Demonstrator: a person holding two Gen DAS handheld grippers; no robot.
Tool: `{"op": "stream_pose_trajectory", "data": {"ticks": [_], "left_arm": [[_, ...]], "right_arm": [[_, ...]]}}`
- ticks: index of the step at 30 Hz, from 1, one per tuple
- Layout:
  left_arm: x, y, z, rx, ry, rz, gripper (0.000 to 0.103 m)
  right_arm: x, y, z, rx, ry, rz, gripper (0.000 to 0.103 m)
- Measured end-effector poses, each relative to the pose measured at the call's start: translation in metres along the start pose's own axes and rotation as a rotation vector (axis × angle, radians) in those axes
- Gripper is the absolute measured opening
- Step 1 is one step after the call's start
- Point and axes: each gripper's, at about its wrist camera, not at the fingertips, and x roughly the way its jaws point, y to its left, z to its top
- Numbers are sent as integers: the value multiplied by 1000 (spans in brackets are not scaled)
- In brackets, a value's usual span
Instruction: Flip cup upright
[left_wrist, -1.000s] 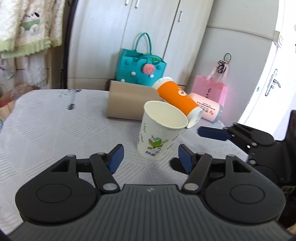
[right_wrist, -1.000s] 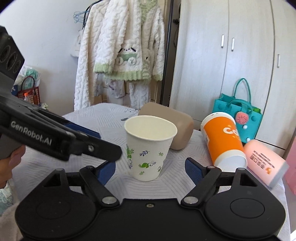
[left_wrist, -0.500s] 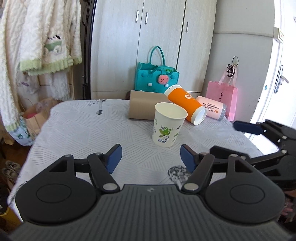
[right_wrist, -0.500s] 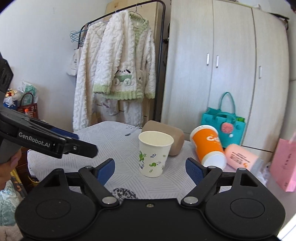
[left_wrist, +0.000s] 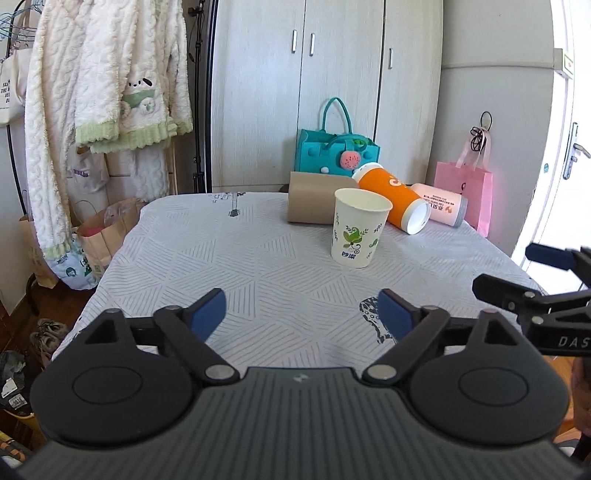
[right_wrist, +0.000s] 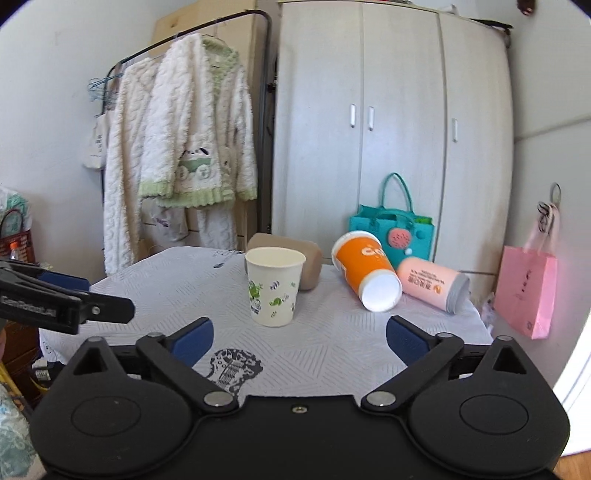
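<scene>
Judged from the frames, largely done for one cup, with more possibly left. Left of the white cup (left_wrist: 359, 228), only bare patterned cloth on the desk (left_wrist: 221, 258). Just behind the white cup and a little to its left, a brown cup (left_wrist: 314, 201) lying on its side. White cup itself standing upright on the desk, mouth open to the ceiling, leaf print facing the cameras, touched by neither gripper. Right of the white cup, an orange cup (left_wrist: 393, 197) on its side, open mouth turned toward the cameras, seemingly leaning against the brown one; contact hard to confirm. Farther right, just beside the orange cup, a pink cup (left_wrist: 439, 203) also on its side. Nearer the cameras than the white cup, well short of it: left gripper (left_wrist: 301, 314) spread wide, holding nothing; right gripper (right_wrist: 299, 338) likewise spread wide and empty, with the white cup (right_wrist: 275, 286) centred beyond its fingers. If the task covers a single cup, nothing visibly left beyond pulling away. If every cup counts, three remaining: brown, orange, pink, each needing a grasp on the side wall and a turn onto its base. Orange cup probably the trickiest, resting partly on its neighbour.
</scene>
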Motion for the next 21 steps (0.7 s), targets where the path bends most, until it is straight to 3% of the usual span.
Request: {"op": "stream_pose_trajectory", "data": {"ticks": [5, 21], "left_arm": [[-1, 1, -2, -5, -8, 11, 103], [6, 1, -15, -32, 19, 69, 103]], "right_arm": [[1, -1, -7, 41, 5, -71, 103], [-6, -2, -18, 64, 3, -229, 103]]}}
